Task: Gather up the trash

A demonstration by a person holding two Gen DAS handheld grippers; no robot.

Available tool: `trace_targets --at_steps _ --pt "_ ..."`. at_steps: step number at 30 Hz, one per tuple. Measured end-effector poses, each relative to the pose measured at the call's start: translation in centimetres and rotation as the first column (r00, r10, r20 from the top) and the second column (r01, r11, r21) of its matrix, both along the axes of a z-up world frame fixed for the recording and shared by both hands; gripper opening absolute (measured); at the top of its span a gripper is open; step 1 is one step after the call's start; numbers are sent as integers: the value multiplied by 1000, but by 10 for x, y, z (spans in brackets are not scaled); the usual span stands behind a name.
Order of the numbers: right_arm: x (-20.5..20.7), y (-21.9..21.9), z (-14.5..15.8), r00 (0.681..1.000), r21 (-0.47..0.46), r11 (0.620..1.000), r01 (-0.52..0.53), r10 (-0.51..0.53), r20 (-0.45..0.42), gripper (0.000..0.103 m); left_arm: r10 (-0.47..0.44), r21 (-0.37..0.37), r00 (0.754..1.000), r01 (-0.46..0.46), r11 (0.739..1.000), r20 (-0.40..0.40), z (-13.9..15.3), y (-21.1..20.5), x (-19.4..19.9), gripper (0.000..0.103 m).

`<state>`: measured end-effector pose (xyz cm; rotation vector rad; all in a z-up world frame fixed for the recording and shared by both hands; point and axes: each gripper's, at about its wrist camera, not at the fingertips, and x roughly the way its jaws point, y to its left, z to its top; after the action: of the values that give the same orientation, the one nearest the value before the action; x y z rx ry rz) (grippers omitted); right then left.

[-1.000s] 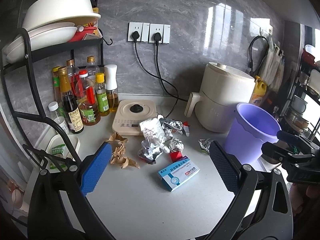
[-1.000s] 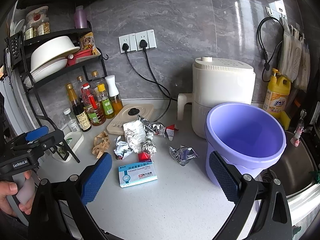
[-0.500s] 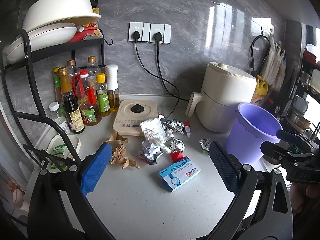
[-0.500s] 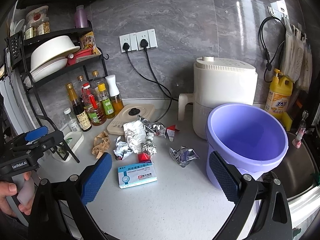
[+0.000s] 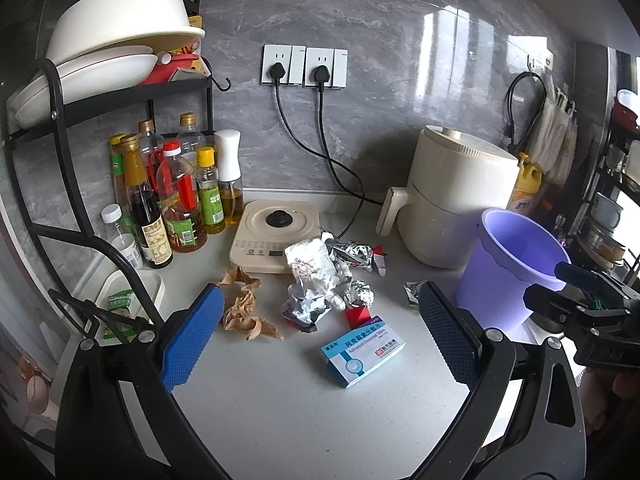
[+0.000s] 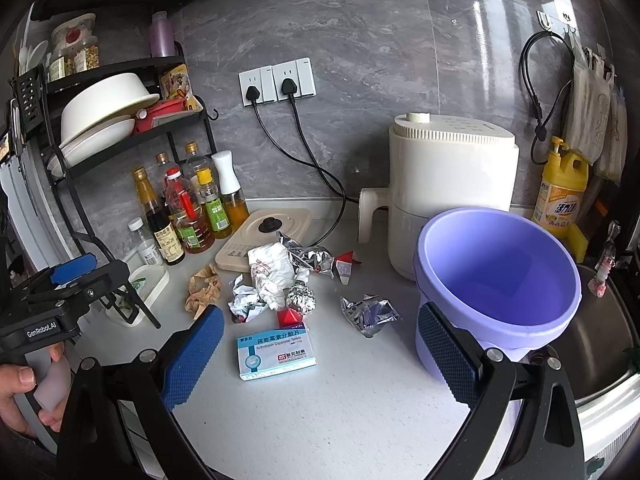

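From where I stood, the far left of the counter [image 6: 320, 420] held the bottle rack, and none of that counted as trash. Next came the crumpled brown paper [image 5: 244, 314], lying just beside the left gripper's [image 5: 320, 334] near pad. That gripper hovered spread wide with nothing between its pads, above the counter in front of the litter. Beyond the brown paper sat the main heap: white crumpled paper [image 6: 272, 276] leaning against the corner of the cream hot plate [image 5: 276, 240], foil wads touching it, a foil ball [image 6: 301, 299] and a small red scrap. The blue and white medicine box [image 6: 276, 350] lay flat and alone, nearest the viewer, and the right gripper [image 6: 320, 354], likewise released and empty, framed it from above.

To my eye the step was choosing and closing on a first piece. The box looked the cleanest pick: rigid, flat, clear of neighbours, so pinching it across its short sides should have held. Crumpled pieces would have wanted a deeper, centred bite, as foil slips. A loose foil wrapper [image 6: 370, 314] lay just short of the purple bucket [image 6: 500, 272], which stood open and apparently empty at the right, by the white appliance; drops belonged there.
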<state>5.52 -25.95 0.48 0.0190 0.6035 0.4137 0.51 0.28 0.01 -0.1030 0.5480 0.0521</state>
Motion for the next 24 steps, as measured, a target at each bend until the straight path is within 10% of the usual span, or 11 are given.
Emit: trace_targets --at_steps 24 --pt "0 7 1 1000 14 1000 -22 22 5 95 13 -8 1000 -13 1000 6 -1 10 -5 97"
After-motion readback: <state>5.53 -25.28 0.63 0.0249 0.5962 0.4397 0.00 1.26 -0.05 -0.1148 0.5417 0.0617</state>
